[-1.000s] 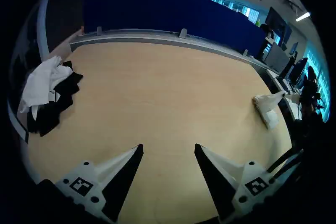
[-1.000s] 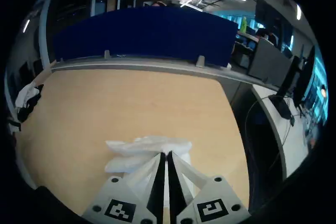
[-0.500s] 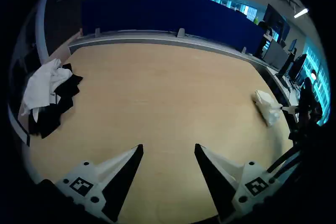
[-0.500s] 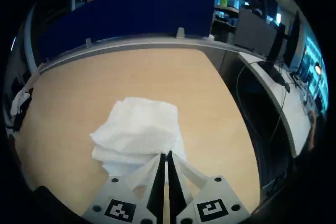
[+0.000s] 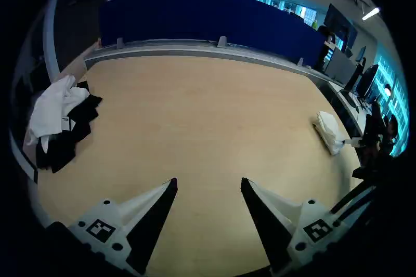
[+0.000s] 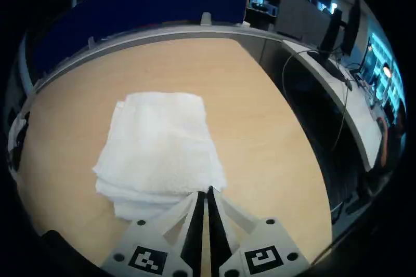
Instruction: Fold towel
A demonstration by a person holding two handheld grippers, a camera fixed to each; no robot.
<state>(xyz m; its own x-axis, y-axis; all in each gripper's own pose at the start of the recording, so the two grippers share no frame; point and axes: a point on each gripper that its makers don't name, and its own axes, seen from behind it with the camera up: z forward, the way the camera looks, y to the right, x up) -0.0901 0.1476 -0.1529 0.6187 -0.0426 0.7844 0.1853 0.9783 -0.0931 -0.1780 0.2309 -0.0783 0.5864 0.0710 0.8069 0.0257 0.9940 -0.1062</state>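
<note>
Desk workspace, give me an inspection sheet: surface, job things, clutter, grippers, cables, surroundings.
Surface: wooden desk, bare in the middle.
Job's things: folded towel, white, lying flat near the desk's right edge.
Clutter: pile of white and black clothes at the far left.
Grippers: left gripper jaws open over bare desk; right gripper jaws closed on the towel's near edge.
Cables: cable looping beside the neighbouring desk.
Surroundings: blue partition behind the desk; monitors to the right.
</note>
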